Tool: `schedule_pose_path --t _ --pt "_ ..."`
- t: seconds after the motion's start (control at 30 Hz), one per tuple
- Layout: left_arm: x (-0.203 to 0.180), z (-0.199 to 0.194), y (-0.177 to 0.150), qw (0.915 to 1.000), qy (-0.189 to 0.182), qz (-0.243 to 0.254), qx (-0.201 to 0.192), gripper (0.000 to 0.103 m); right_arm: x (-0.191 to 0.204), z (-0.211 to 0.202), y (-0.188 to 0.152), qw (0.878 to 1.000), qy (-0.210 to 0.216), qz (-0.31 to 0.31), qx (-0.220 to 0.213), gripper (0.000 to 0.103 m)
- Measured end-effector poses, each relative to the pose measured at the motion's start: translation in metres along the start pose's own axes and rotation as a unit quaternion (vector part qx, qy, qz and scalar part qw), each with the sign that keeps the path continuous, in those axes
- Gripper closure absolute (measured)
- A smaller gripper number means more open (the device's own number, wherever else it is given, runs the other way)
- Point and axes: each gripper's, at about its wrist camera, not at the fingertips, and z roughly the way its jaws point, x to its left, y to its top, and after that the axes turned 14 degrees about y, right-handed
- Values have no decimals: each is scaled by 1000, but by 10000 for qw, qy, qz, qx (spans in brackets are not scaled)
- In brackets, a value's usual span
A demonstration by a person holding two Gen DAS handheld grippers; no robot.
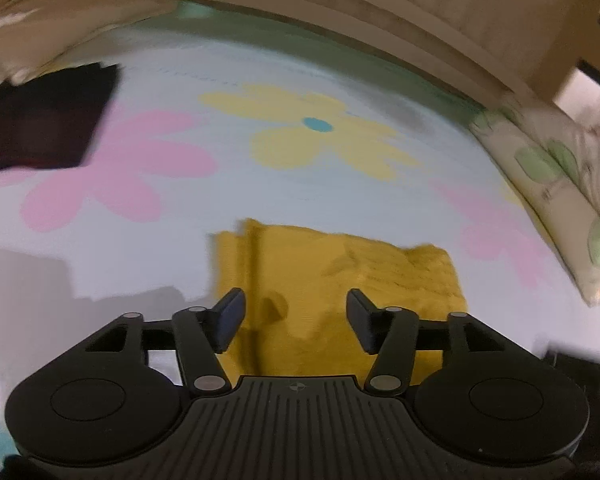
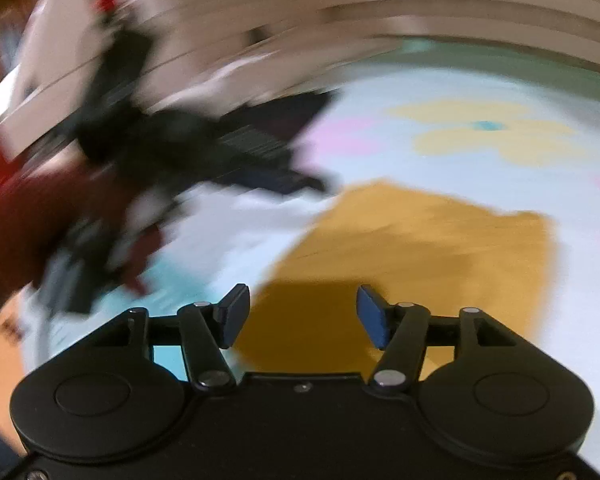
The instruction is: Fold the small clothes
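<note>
**Both grippers hang open over the mustard garment**

Black fingers [image 1: 230, 318] of the left gripper [image 1: 296, 316] stand apart with nothing between them, directly above the near edge of the mustard garment [image 1: 340, 276]. That garment lies partly folded on the flower-print bed sheet [image 1: 228, 176], its long axis running roughly left to right across the left wrist view. The right gripper [image 2: 303, 316] is likewise spread and empty, with the same cloth just ahead and to its right; heavy blur hides finer detail there. Neither gripper looks clearly nearer. A dark folded garment [image 1: 40, 128] sits well apart at far left. A floral pillow [image 1: 560, 184] borders the right. No containers appear.
</note>
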Motion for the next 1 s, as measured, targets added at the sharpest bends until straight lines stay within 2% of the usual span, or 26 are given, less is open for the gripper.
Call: schedule_pose_path --t 0.07,0.17,0.23,0.33,0.4,0.47,0.53,0.67,0.8,0.9,0.93,1.0 --pt "-17 5 -4 9997 -12 237 22 45 -31 -9 5 9976 -485 441 -210 36" --pt "-37 15 -14 9980 -54 625 72 42 -68 -11 8 9906 -957 918 -332 36" --pt "-43 22 -23 9961 6 864 158 36 -80 -4 5 9892 -1133 910 -178 36" --pt "-44 30 -36 9907 395 1296 154 32 -84 20 0 9889 -1242 788 191 36" --pt "-37 31 -40 9873 788 1369 157 12 -83 40 5 9903 -1107 770 334 36" --pt "-18 35 -39 9923 791 875 365 7 -79 51 8 9920 -994 688 370 32" --pt "3 39 -40 9963 531 303 606 7 -76 56 13 9926 -956 605 452 29" --pt "18 30 -39 9974 252 196 651 8 -90 52 13 9911 -668 1079 394 26" --pt "37 27 -44 9959 -134 -235 866 8 -108 46 14 9880 -265 1478 356 26" --pt "40 24 -44 9924 -364 -572 1029 8 -119 42 14 9821 109 1860 287 20" --pt "41 24 -44 9911 -400 -639 1098 8 -124 41 13 9794 232 1990 254 18" --pt "41 25 -42 9909 -220 -651 1159 8 -131 39 12 9744 437 2199 182 17"
